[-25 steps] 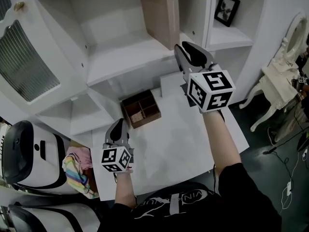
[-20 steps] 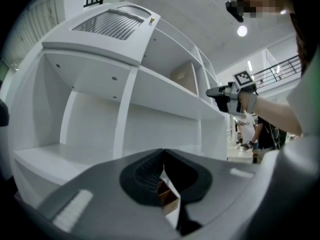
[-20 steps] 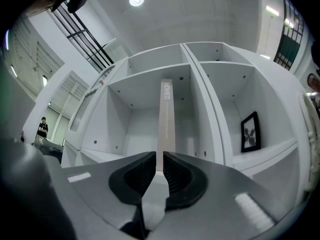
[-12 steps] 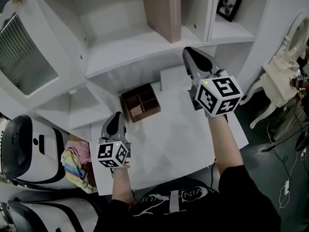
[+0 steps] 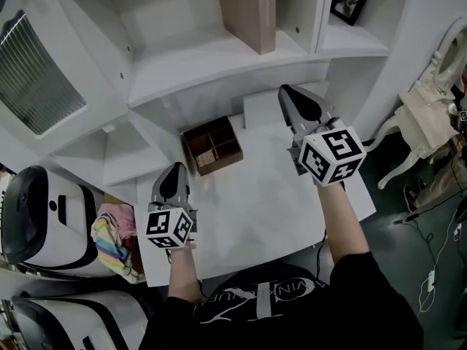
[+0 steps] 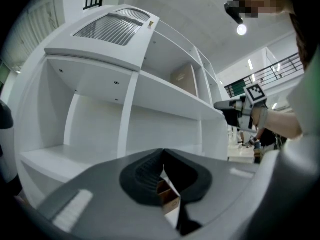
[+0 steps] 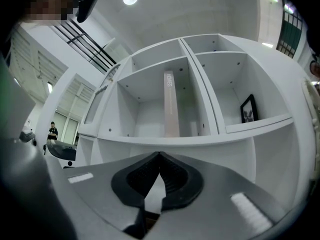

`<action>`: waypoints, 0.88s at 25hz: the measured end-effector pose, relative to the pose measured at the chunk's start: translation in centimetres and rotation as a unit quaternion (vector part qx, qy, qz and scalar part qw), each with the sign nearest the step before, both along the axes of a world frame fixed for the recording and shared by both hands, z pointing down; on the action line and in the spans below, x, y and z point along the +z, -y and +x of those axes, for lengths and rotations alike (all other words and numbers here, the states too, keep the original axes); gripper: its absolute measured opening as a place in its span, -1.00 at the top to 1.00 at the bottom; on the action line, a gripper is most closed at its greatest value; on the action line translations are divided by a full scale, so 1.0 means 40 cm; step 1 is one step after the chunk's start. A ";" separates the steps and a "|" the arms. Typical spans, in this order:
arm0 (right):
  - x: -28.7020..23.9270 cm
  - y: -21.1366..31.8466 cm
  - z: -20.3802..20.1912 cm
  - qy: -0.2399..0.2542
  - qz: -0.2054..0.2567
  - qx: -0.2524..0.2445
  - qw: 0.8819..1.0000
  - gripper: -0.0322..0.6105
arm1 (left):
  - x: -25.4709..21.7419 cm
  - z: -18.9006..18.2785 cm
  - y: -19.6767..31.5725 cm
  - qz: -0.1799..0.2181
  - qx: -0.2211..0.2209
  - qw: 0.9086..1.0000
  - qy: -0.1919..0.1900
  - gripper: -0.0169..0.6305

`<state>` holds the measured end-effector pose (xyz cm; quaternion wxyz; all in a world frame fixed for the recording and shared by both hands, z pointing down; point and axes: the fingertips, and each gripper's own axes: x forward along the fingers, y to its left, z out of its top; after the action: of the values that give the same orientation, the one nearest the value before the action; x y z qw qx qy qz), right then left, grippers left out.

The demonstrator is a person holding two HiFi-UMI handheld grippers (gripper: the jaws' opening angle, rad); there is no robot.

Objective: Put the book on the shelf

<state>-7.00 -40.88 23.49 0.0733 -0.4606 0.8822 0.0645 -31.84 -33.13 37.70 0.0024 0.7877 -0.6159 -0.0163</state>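
The tan book (image 5: 248, 9) stands upright in the middle shelf compartment, free of both grippers; in the right gripper view the book (image 7: 171, 106) is straight ahead. My right gripper (image 5: 287, 92) hangs below the shelf edge over the white table (image 5: 255, 210), apart from the book, jaws shut and empty. In its own view the right gripper (image 7: 159, 156) has its tips together. My left gripper (image 5: 175, 168) rests low near the table's left edge, also shut on nothing. In the left gripper view, the left gripper (image 6: 163, 156) faces the shelving.
A brown compartment box (image 5: 212, 146) sits at the back of the table between the grippers. A framed picture (image 5: 349, 0) stands in the right shelf compartment. A white ornate chair (image 5: 430, 108) is at the right, a colourful cloth (image 5: 117, 243) at the left.
My right gripper has drawn back and down from the book's base, and its jaws have closed. The book stays upright on the shelf. The left gripper has barely moved.
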 end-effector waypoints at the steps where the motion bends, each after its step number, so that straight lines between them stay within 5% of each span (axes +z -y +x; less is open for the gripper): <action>1: 0.013 -0.003 -0.001 -0.001 -0.003 -0.003 1.000 0.88 | 0.002 -0.001 -0.002 0.000 -0.002 1.000 0.000 0.95; 22: 0.235 -0.068 0.008 -0.003 -0.048 -0.034 0.998 0.88 | 0.039 -0.015 -0.045 0.004 -0.030 0.999 0.012 0.95</action>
<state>-6.70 -38.15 32.89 0.0504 -0.4327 0.8999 0.0211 -32.45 -31.34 39.27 -0.0089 0.7688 -0.6394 -0.0098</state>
